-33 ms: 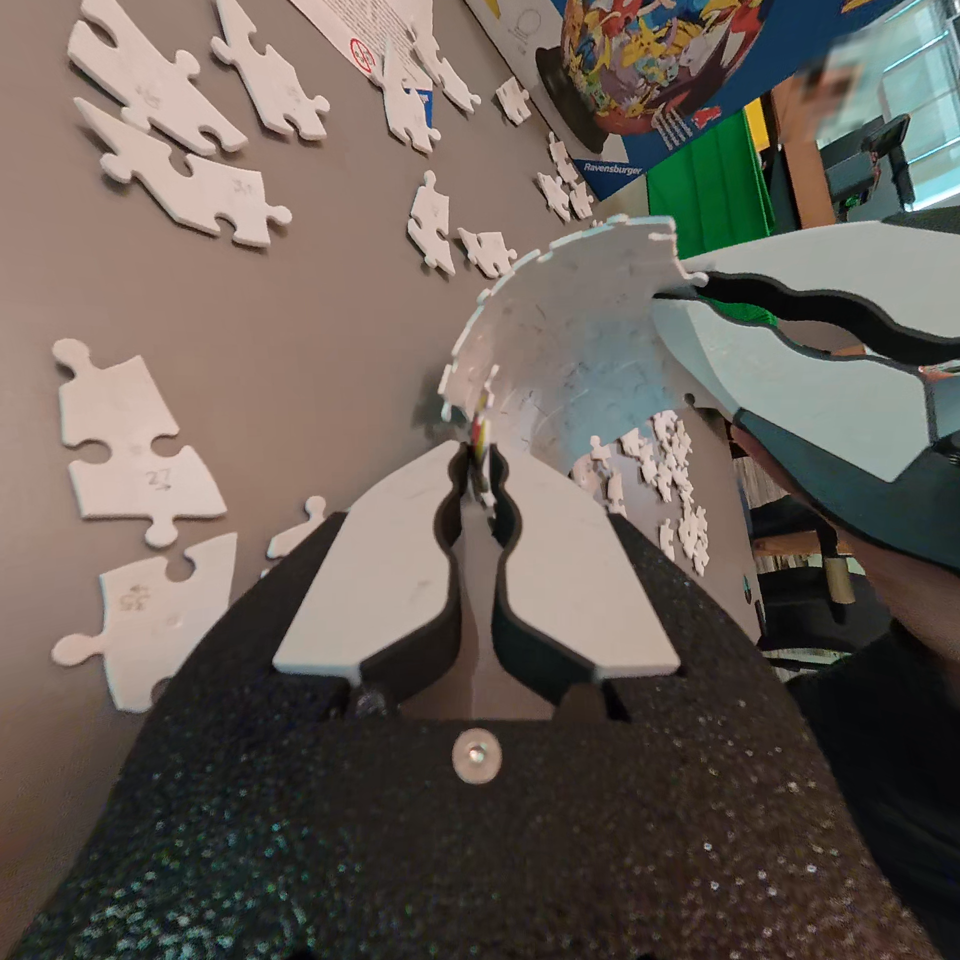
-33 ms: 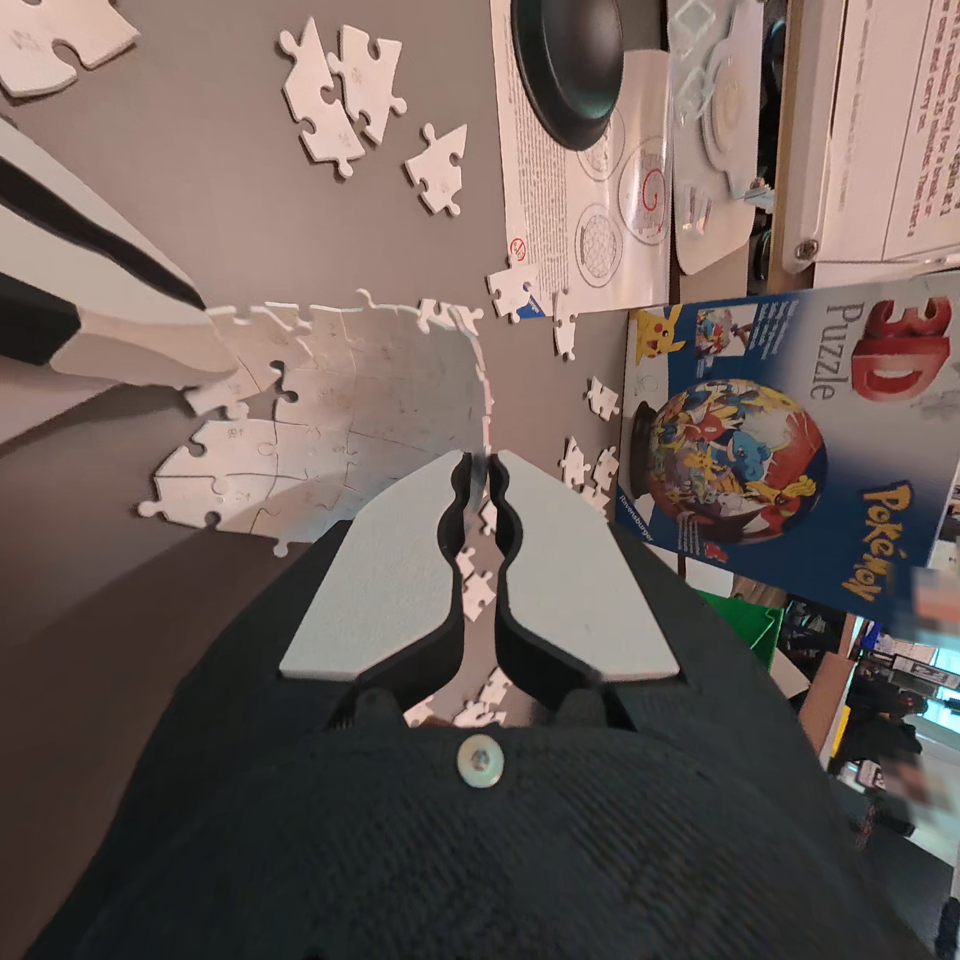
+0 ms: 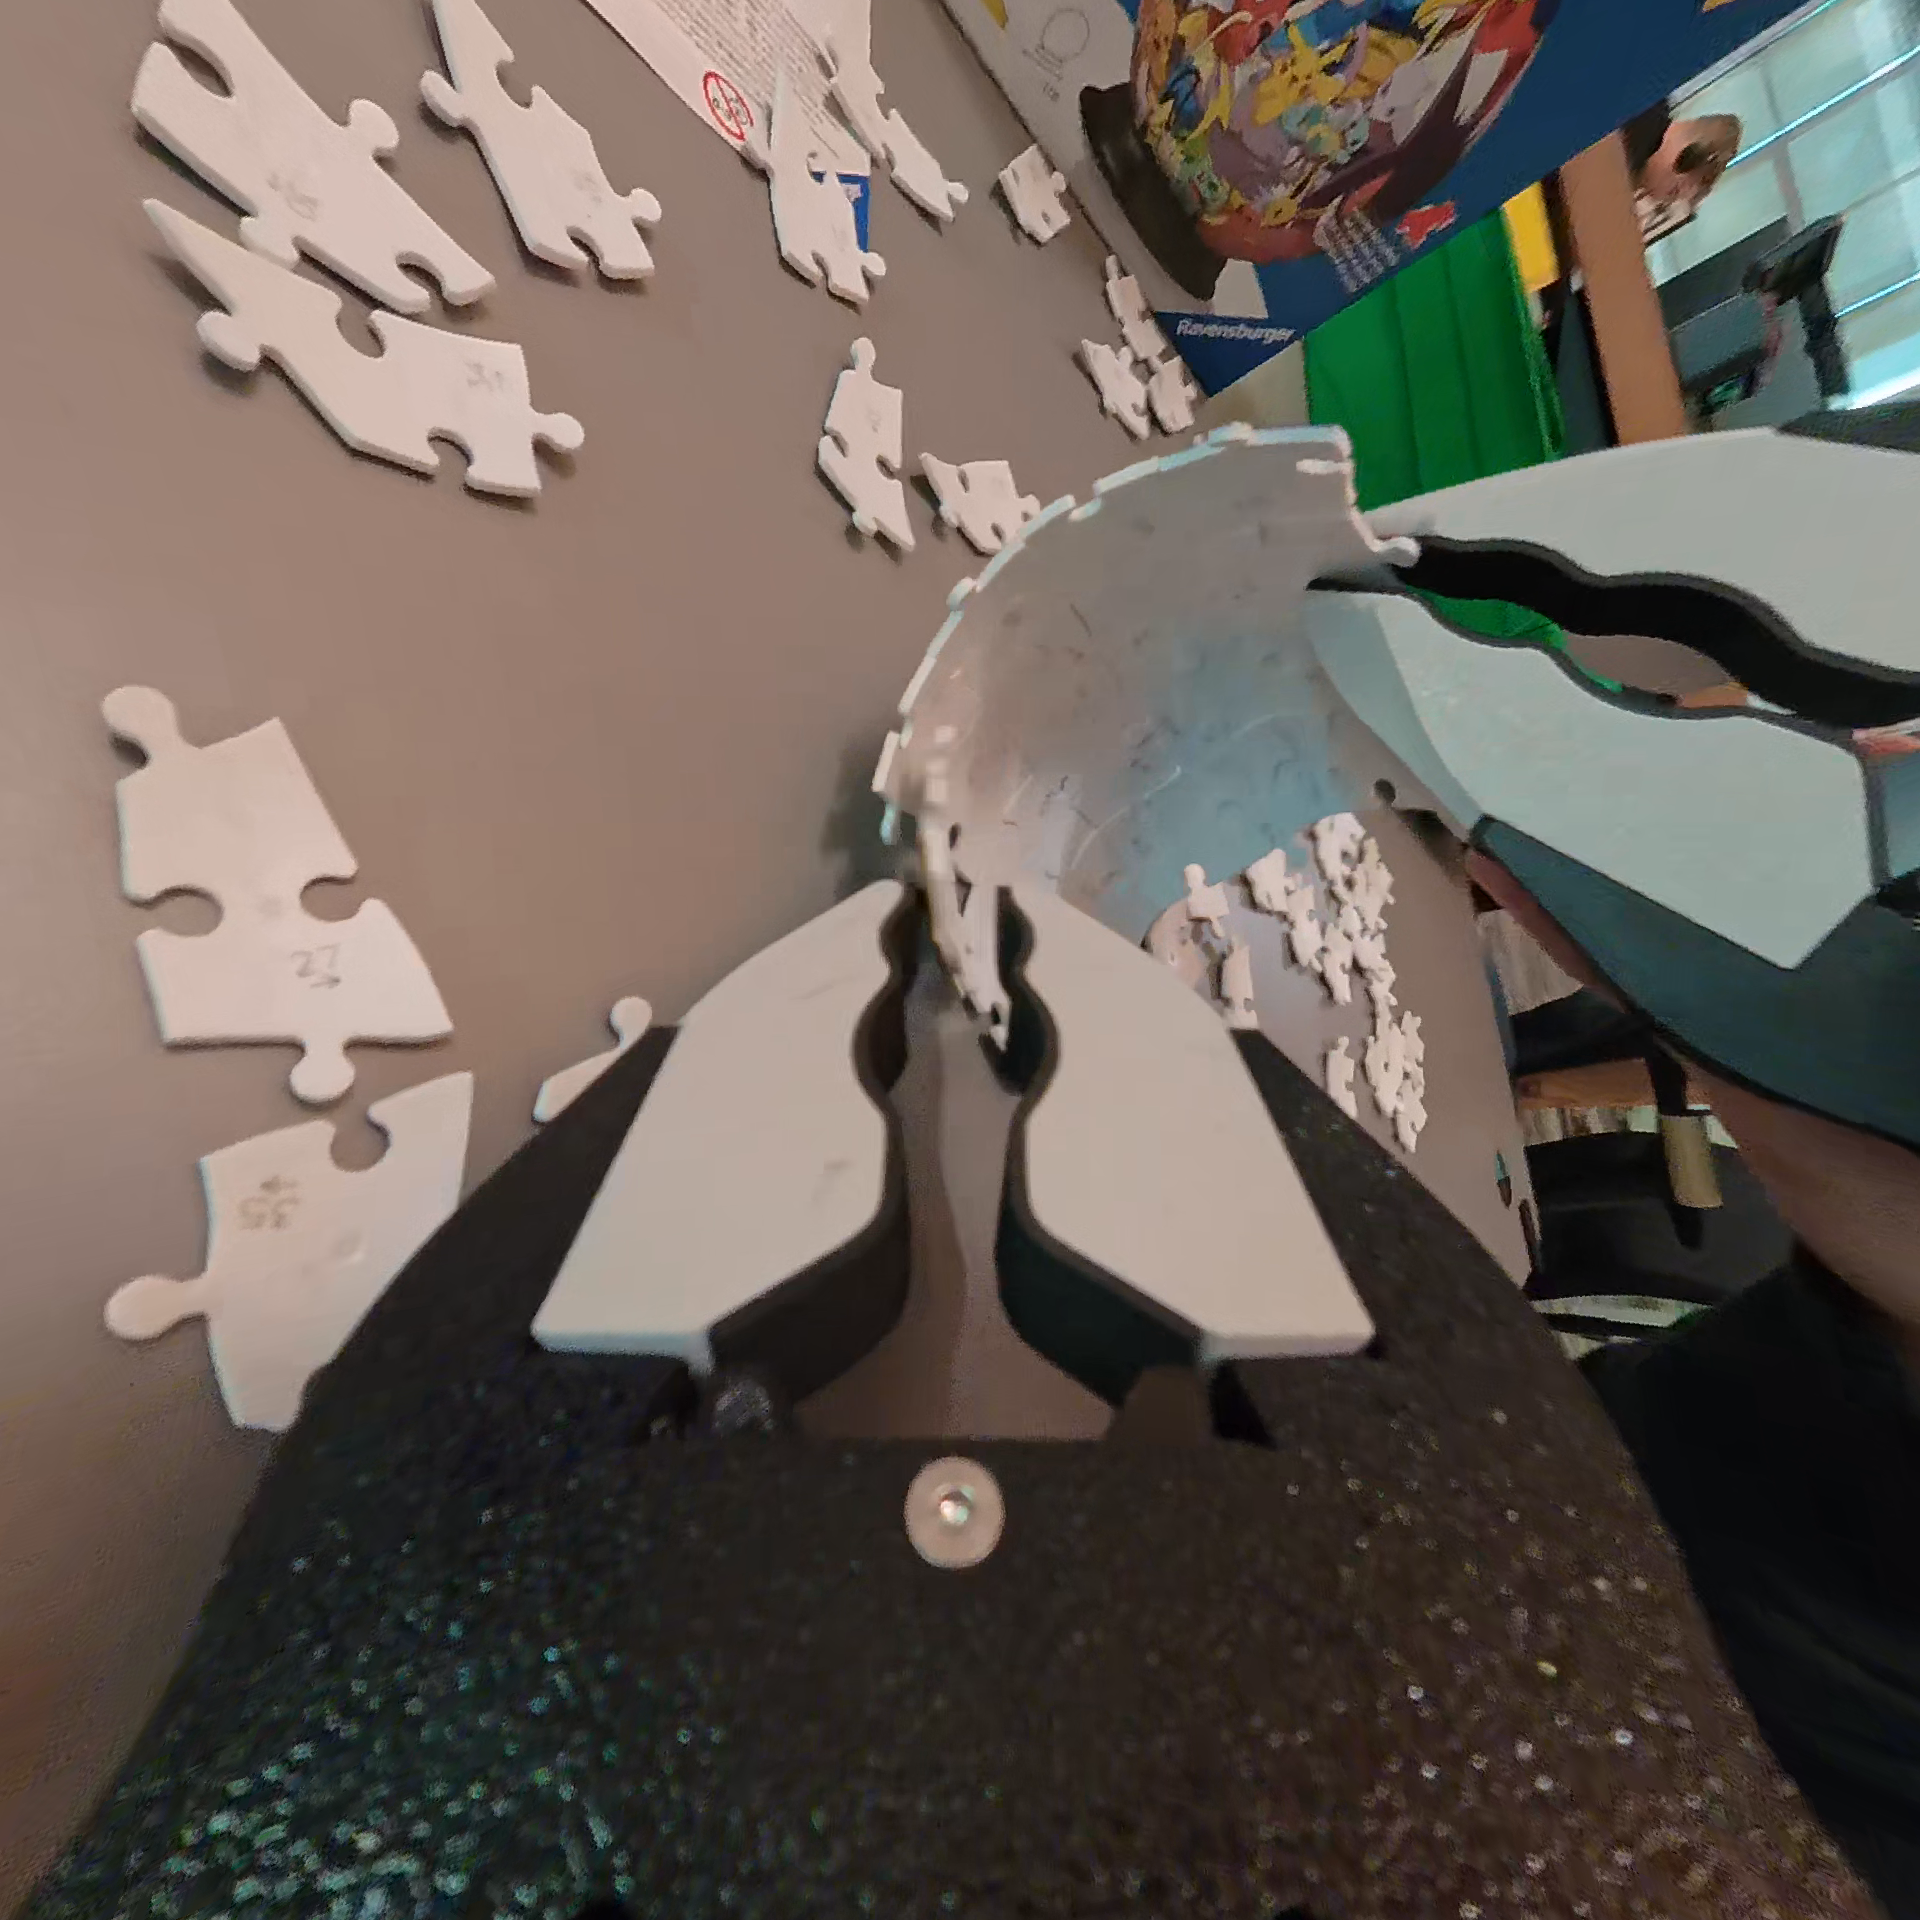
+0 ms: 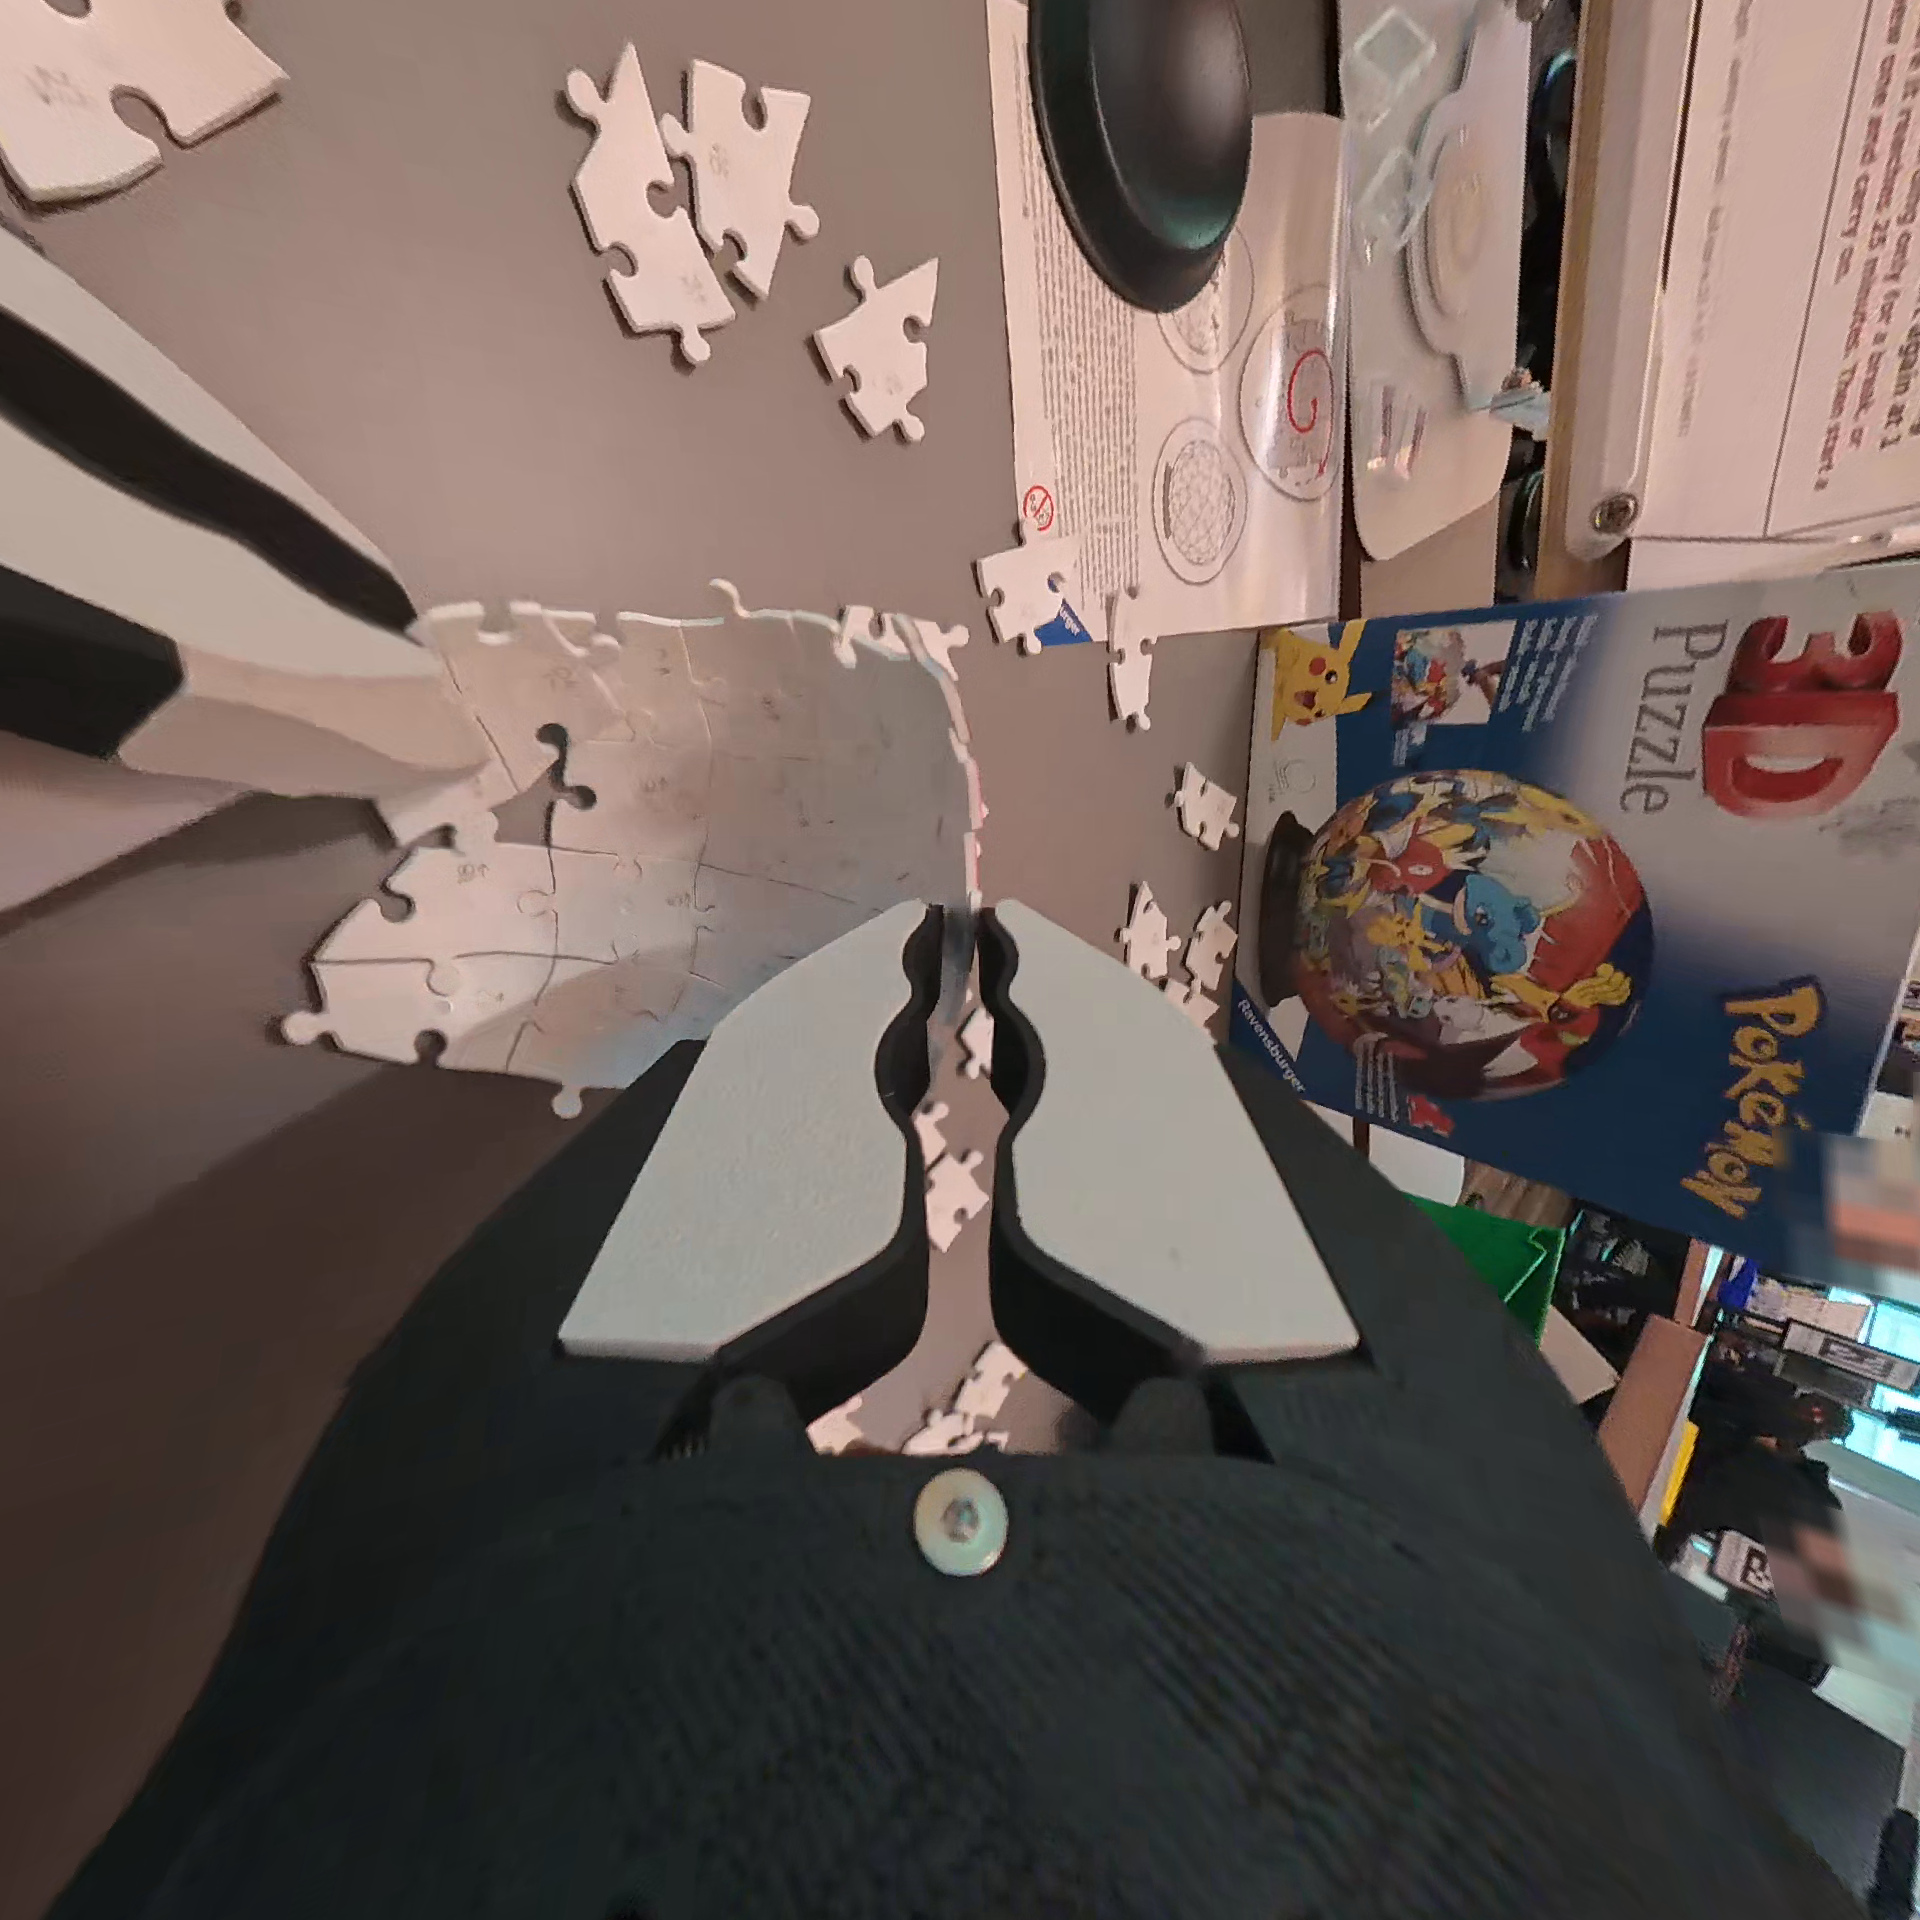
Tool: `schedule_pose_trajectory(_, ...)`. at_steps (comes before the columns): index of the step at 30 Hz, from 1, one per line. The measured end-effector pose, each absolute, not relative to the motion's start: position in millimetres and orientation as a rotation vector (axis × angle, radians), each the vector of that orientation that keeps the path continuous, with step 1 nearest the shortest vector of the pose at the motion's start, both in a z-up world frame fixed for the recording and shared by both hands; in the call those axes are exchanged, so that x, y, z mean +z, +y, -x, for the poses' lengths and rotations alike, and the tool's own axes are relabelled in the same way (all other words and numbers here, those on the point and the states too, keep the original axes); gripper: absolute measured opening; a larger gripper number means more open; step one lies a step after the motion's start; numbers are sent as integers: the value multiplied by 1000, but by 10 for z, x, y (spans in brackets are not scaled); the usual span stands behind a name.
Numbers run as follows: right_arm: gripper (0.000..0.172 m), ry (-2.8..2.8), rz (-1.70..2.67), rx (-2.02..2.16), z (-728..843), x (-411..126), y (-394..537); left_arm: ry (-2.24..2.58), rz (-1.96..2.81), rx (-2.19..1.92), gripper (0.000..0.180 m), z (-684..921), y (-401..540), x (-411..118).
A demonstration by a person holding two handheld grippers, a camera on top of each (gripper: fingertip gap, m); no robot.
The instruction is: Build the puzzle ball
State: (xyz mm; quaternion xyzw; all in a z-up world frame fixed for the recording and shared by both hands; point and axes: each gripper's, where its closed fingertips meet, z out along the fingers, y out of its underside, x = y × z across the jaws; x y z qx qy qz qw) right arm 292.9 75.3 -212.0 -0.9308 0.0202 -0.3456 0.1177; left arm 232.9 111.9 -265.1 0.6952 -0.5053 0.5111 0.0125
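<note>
Midair, a curved white shell of joined jigsaw pieces (image 3: 1122,686) hangs above the grey tabletop (image 3: 623,644), gripped at opposite edges. The left gripper (image 3: 961,935) has its jaws nearly closed, with one rim of the shell between its pads. The right gripper (image 4: 961,925) is narrowed to a slit on the other rim, edge-on between its black pads. Loose white puzzle pieces (image 3: 343,384) lie scattered about the table, with a printed instruction sheet (image 4: 1153,416), a black domed stand (image 4: 1138,135) and a blue puzzle box (image 4: 1558,883) farther off.
</note>
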Motion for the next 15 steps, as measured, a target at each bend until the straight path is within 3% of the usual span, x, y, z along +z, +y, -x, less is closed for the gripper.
schedule_pose_trajectory(4, 6, 30, 2701, -979, -2940, -2115, 832, -1753, -2167, 1498, 29, -2305, 1150, -2704)
schedule_pose_trajectory(8, 5, 26, 2681, -946, -2946, -2118, 846, -2087, -2101, 1397, 33, -2223, 1308, -2690)
schedule_pose_trajectory(15, 4, -9, 2574, -882, -2958, -2064, 903, -2889, -1590, 1571, 46, -2496, 1561, -2120)
